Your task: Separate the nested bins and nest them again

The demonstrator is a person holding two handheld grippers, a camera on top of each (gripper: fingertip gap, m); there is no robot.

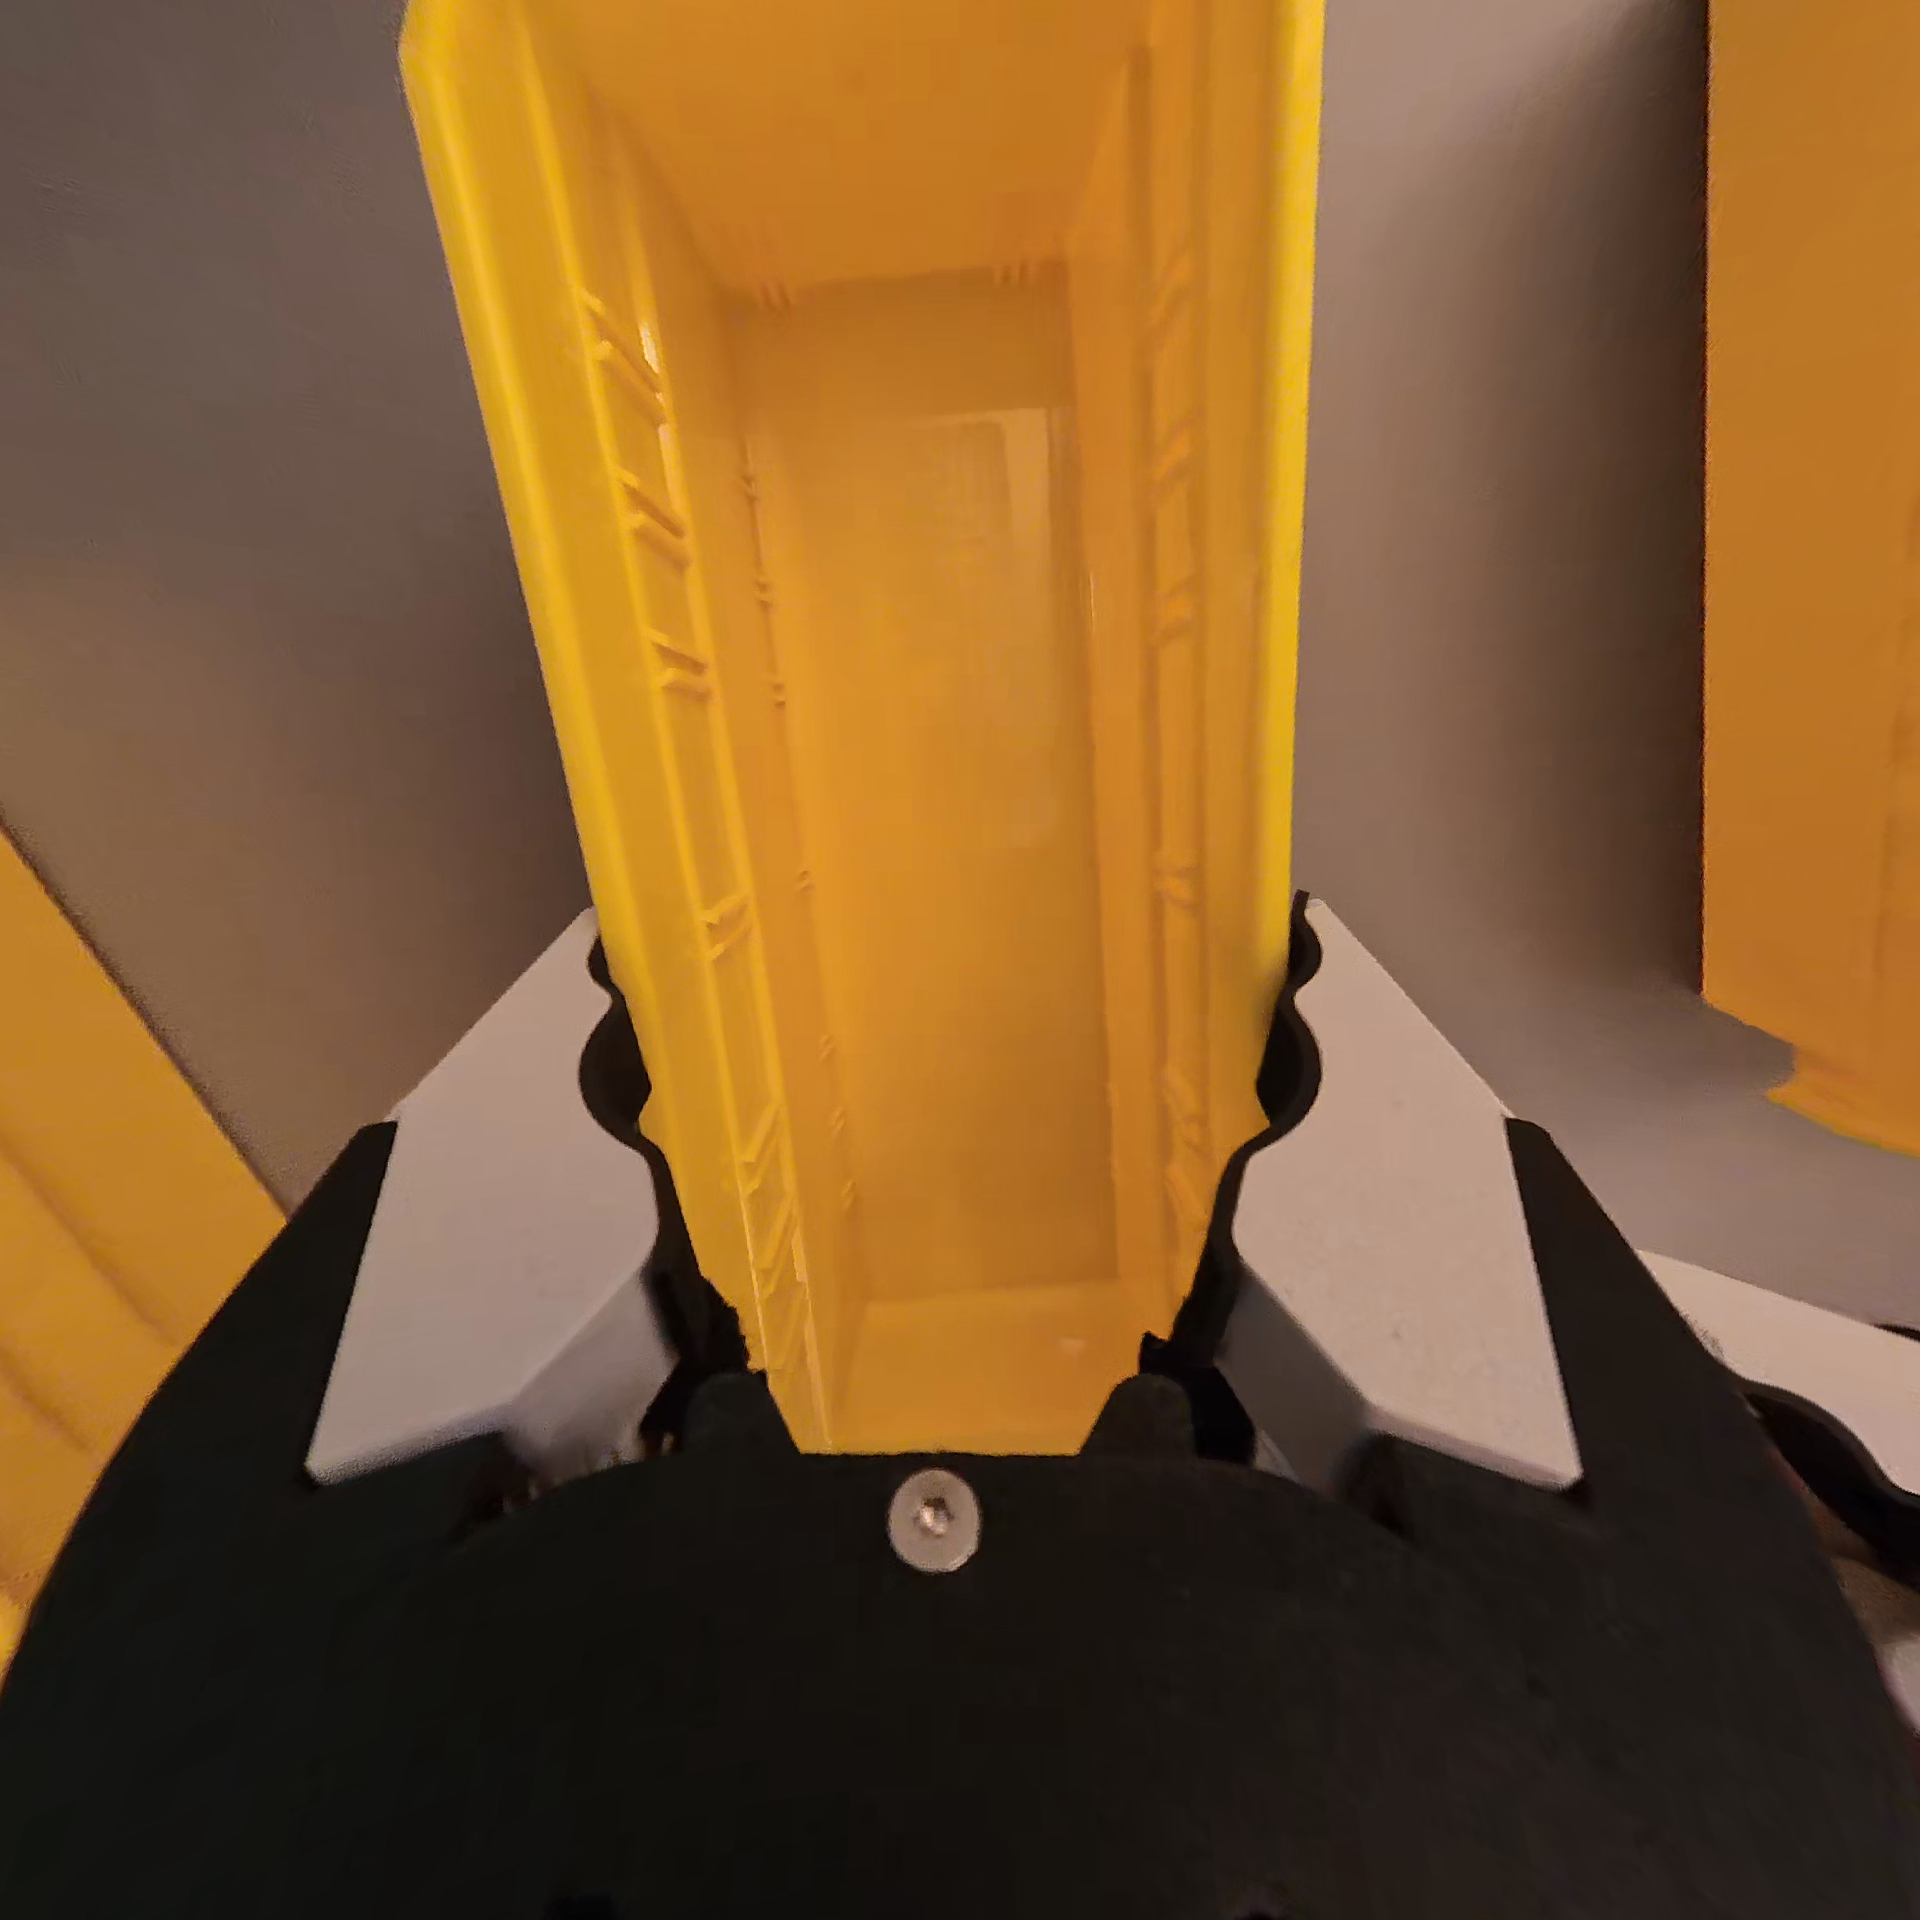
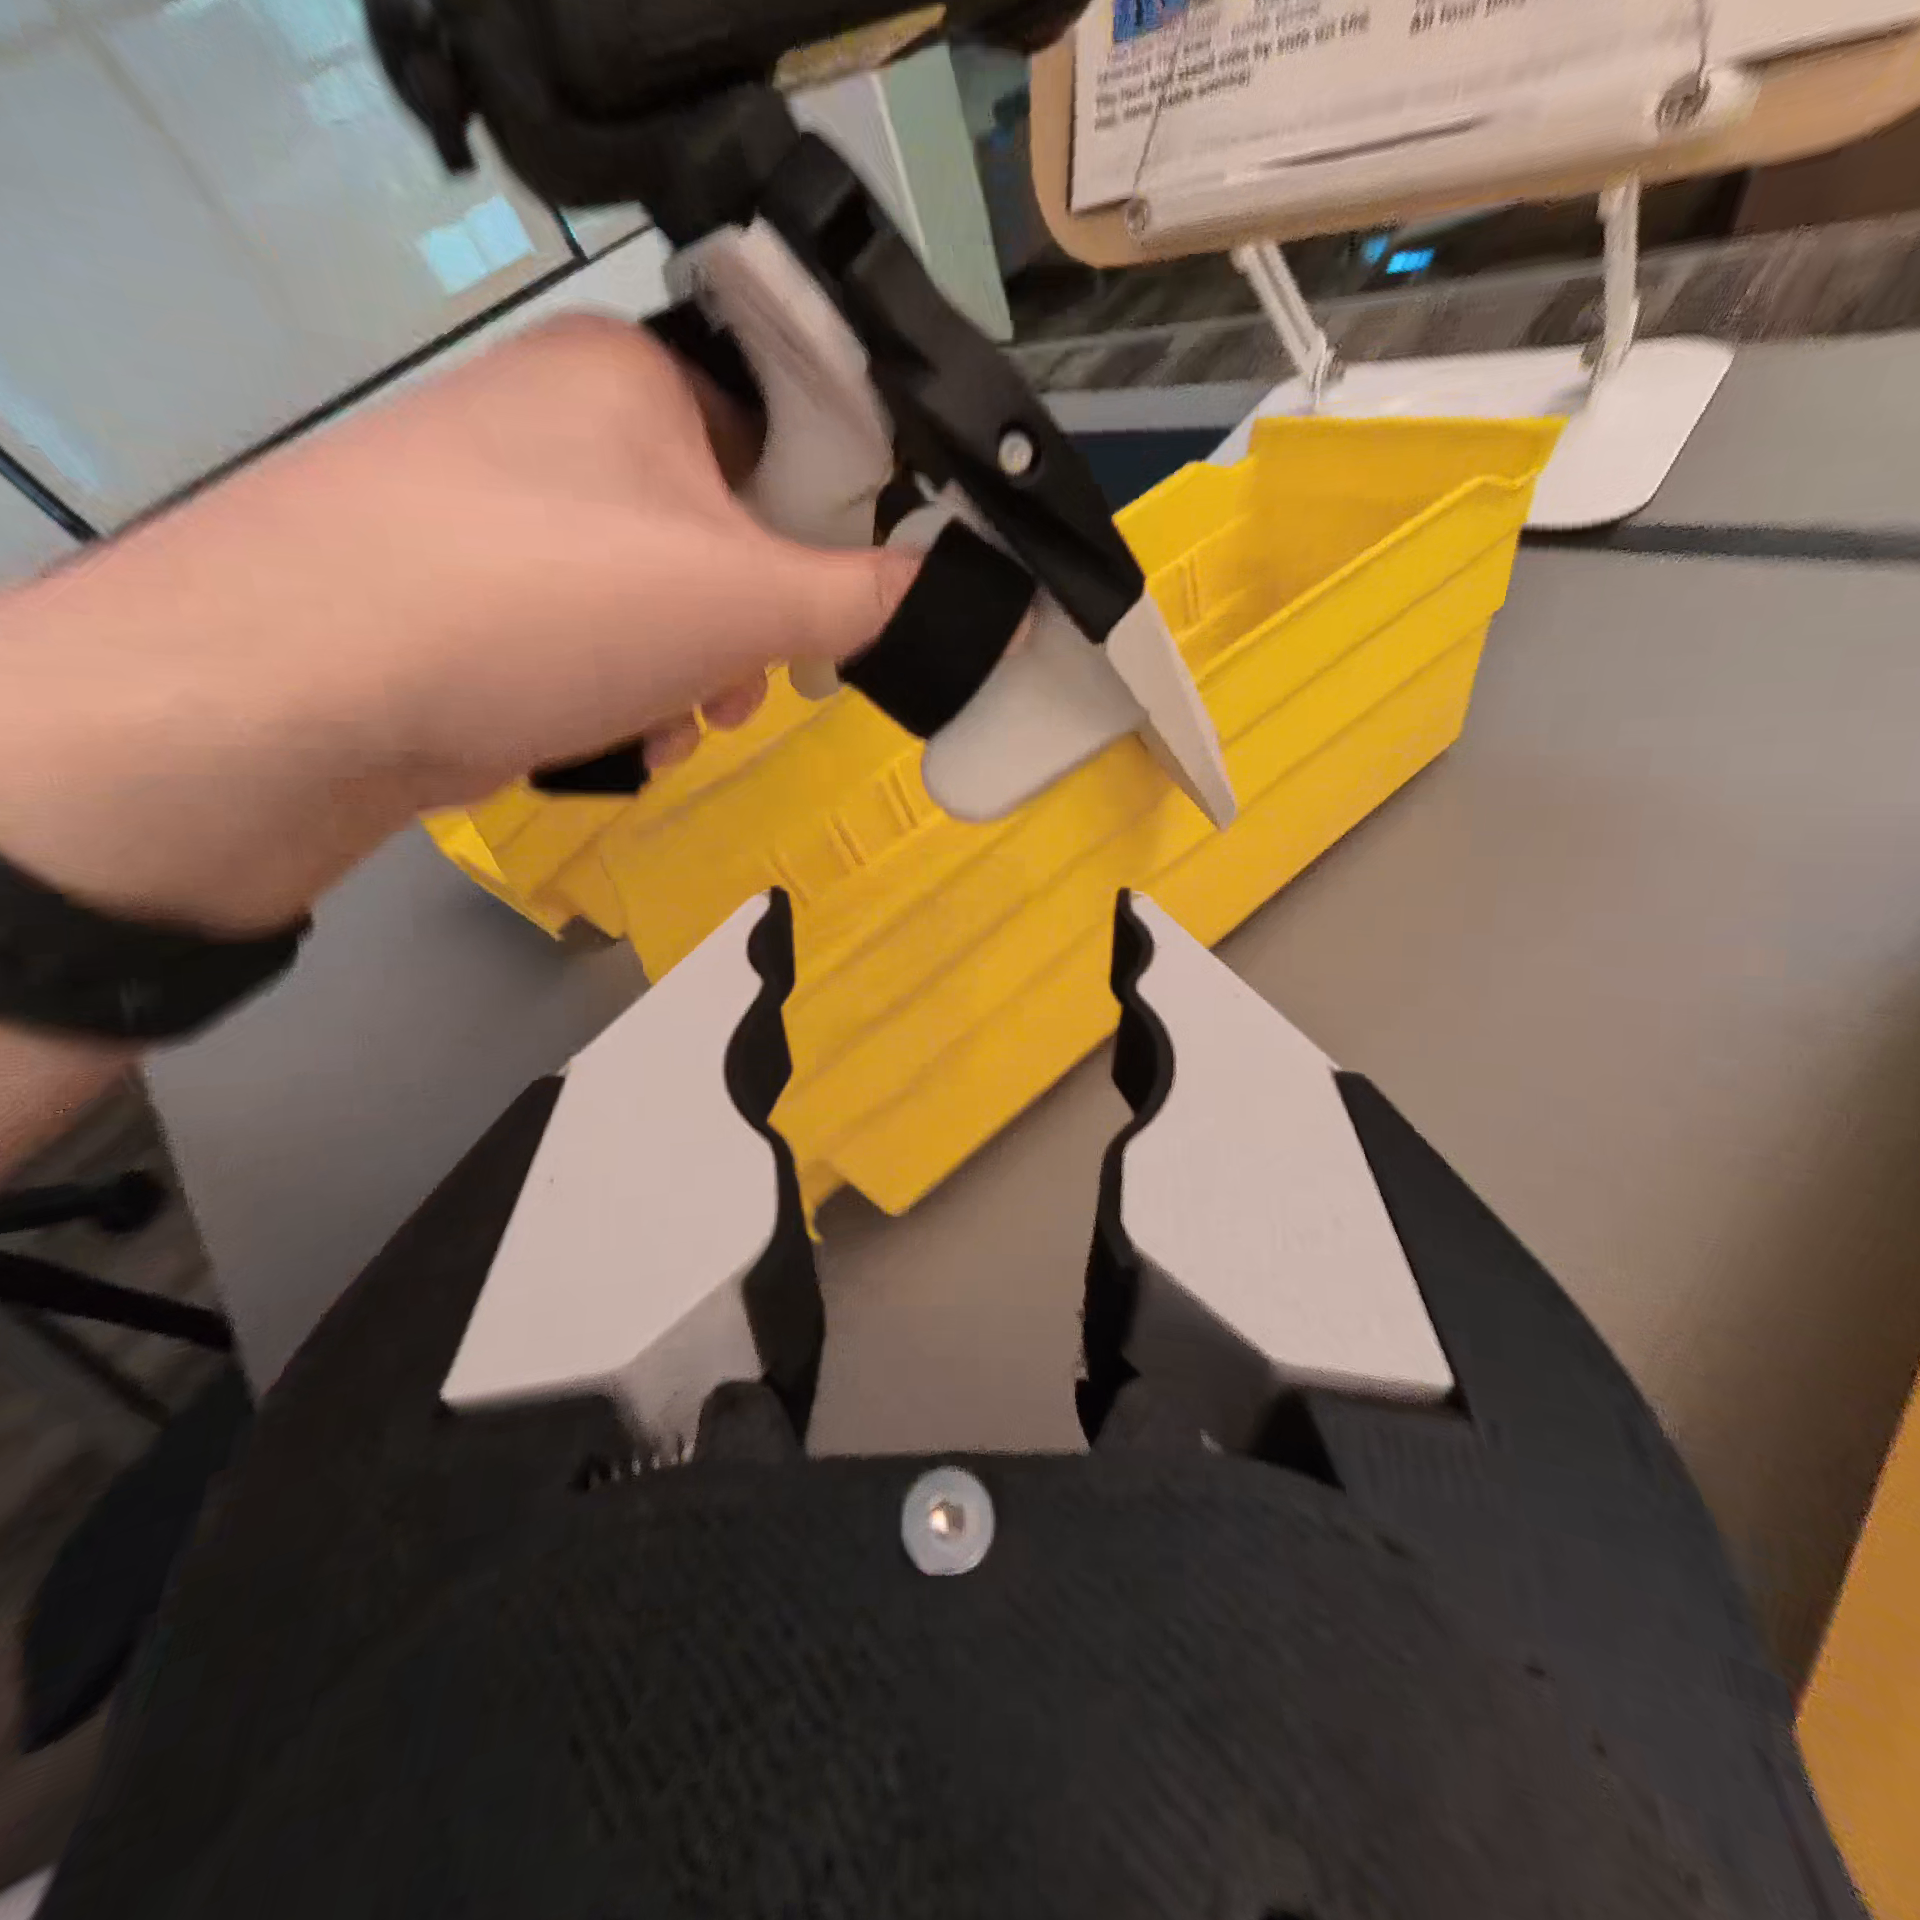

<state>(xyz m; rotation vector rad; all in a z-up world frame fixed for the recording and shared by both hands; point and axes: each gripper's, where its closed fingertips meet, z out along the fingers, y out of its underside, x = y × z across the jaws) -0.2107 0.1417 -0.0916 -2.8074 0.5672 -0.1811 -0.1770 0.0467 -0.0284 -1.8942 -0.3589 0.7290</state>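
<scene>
Our left gripper (image 1: 951,1039) clamps a yellow bin (image 1: 935,727) across its width on the counter (image 2: 1558,935); our right gripper (image 2: 951,997) hangs unclenched, empty. Other bins lie apart, so renesting remains, we judge.

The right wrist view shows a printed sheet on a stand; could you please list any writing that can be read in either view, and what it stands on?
Printed sheet clipped to the white stand: several lines of print with a small blue mark, blurred by motion, so none quoted.
Yellow bin: moulded ribs only; a faint textured patch on its floor is too blurred to read.
Grey table: no writing.
</scene>
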